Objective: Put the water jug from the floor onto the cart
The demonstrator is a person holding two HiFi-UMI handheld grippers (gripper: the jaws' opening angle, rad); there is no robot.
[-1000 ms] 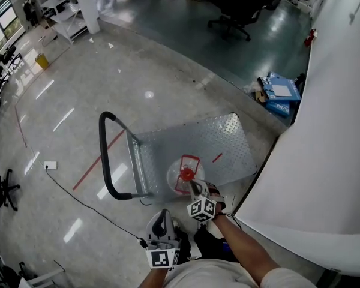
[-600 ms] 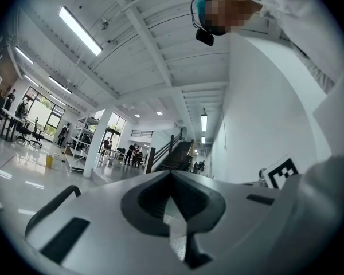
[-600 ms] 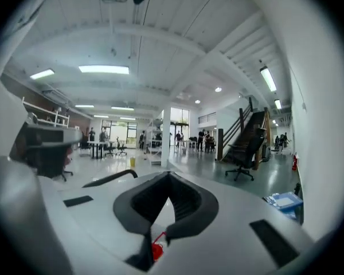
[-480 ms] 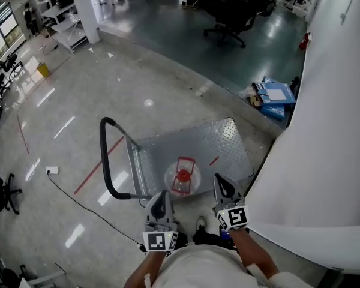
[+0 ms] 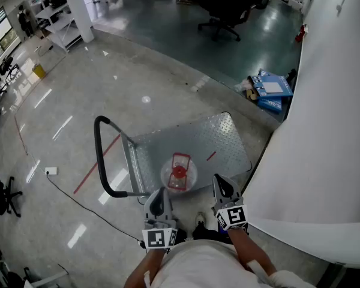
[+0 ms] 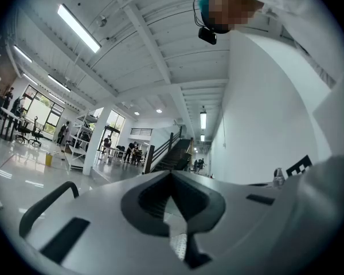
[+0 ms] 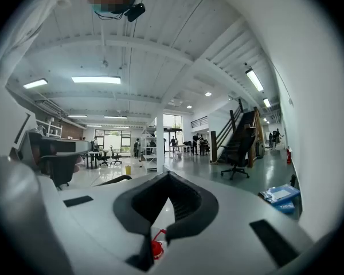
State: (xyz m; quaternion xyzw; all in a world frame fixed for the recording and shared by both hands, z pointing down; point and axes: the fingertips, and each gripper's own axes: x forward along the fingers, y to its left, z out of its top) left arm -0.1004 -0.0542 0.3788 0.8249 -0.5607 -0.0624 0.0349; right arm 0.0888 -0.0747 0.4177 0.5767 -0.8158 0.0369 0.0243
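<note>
The clear water jug [image 5: 168, 176] with a red cap and red handle stands upright on the near part of the cart's steel deck [image 5: 213, 138]. The cart's black push handle [image 5: 98, 155] is at the left. Both grippers are held close to my body, short of the cart and apart from the jug. My left gripper [image 5: 158, 193] is shut and empty. My right gripper [image 5: 218, 181] is also shut and empty. In the right gripper view the red cap [image 7: 156, 248] shows low down behind the right gripper [image 7: 168, 175]. In the left gripper view the left gripper [image 6: 171, 174] holds nothing.
A big white curved wall [image 5: 324, 131] runs close along the cart's right side. Blue boxes [image 5: 270, 92] lie beyond the cart. A cable and a socket block [image 5: 50, 171] lie on the floor at the left, near a red tape line [image 5: 96, 164]. An office chair [image 5: 219, 17] stands far off.
My right gripper has left the jug's red handle, risen and drawn back towards my body. The left gripper rose a little. The jug has stayed on the cart.
</note>
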